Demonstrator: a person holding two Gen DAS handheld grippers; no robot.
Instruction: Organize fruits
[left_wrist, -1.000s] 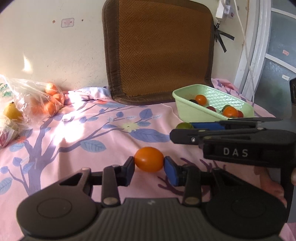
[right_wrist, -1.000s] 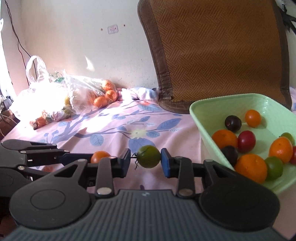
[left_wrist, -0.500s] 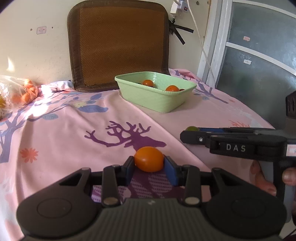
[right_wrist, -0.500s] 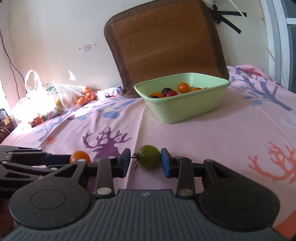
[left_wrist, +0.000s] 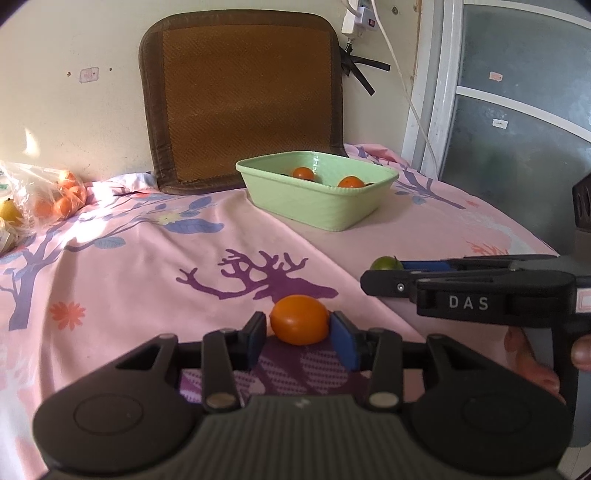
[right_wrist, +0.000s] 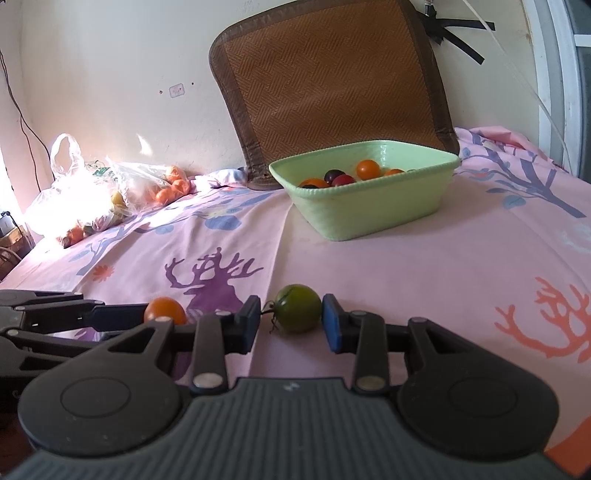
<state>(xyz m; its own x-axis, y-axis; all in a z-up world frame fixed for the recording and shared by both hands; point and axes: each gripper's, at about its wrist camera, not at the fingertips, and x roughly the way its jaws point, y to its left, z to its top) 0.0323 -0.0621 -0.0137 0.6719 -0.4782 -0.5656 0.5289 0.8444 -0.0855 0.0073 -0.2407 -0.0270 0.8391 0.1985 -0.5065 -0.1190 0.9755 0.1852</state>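
Observation:
My left gripper (left_wrist: 299, 338) has its blue pads close around an orange tomato (left_wrist: 300, 324), low over the pink cloth; small gaps show at both sides. My right gripper (right_wrist: 291, 325) holds its pads on either side of a green tomato (right_wrist: 298, 308), with a gap at the left pad. The green tomato (left_wrist: 386, 263) and the right gripper's arm show at the right in the left wrist view; the orange tomato (right_wrist: 164, 311) shows at the left in the right wrist view. A light green basket (right_wrist: 373, 206) with several tomatoes stands farther back.
Plastic bags of oranges (right_wrist: 110, 192) lie at the far left by the wall. A brown woven mat (left_wrist: 240, 99) leans against the wall behind the basket. The table's right edge runs near a grey door (left_wrist: 517, 110).
Both grippers pulled back from the basket toward the near part of the table with their tomatoes. Both pairs of jaws have opened slightly around the fruits in the last half second.

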